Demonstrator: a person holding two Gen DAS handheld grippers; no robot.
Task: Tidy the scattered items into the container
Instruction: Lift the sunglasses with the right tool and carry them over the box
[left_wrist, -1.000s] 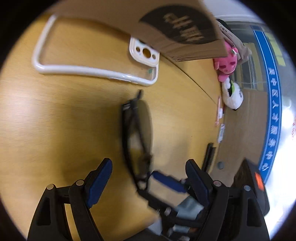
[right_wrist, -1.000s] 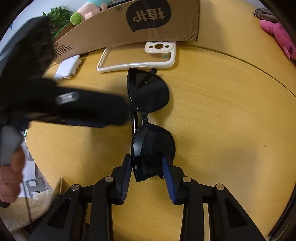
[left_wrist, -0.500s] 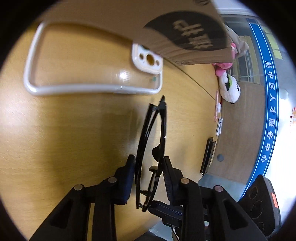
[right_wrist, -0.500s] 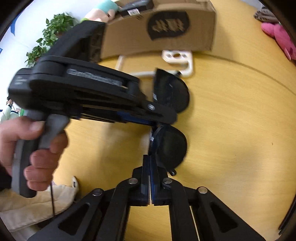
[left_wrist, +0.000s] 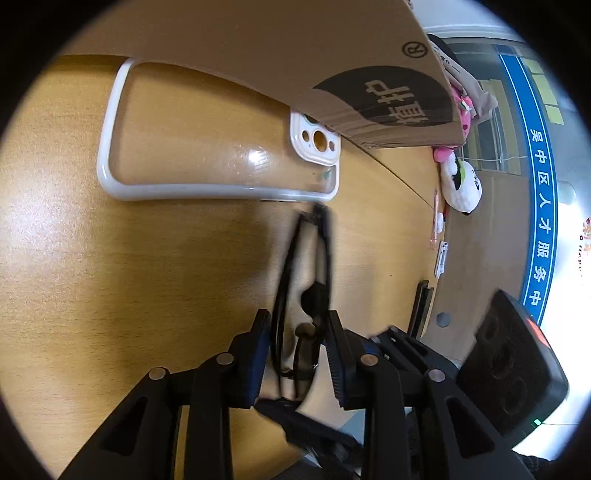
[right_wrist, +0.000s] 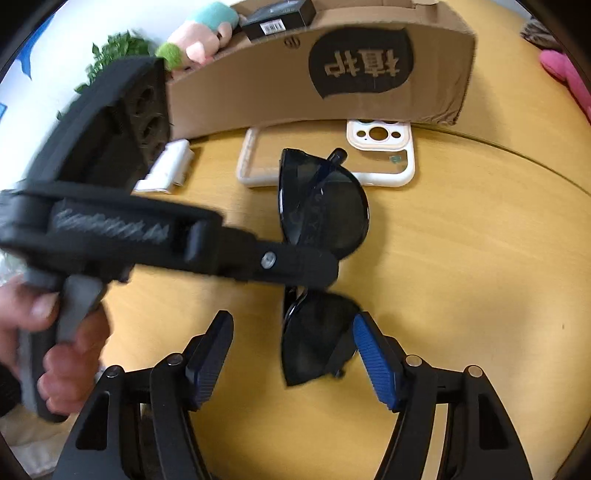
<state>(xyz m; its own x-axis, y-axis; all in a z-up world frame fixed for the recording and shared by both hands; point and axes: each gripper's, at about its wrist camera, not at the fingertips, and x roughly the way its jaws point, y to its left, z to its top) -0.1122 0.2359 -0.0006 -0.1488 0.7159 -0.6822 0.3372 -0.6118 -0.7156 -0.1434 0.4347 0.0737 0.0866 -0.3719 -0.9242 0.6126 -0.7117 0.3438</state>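
Note:
Black sunglasses (right_wrist: 325, 206) are held at the bridge by my left gripper (left_wrist: 297, 332), which is shut on them; edge-on in the left wrist view, the sunglasses (left_wrist: 306, 258) rise from between its blue pads. My right gripper (right_wrist: 291, 354) is open, its blue pads either side of the near lens without touching it. The left gripper (right_wrist: 295, 267) crosses the right wrist view from the left, held by a hand. The cardboard box (right_wrist: 332, 81) stands behind, holding a black packet and a plush toy.
A white-rimmed clear phone case (right_wrist: 373, 162) lies against the box, also in the left wrist view (left_wrist: 207, 147). A white charger (right_wrist: 166, 171) lies left of it. Plush toys (left_wrist: 461, 184) sit at the wooden table's far edge.
My left gripper closed on the sunglasses' bridge and lifted them onto their edge. My right gripper let go of the near lens, shut briefly, and now stands open.

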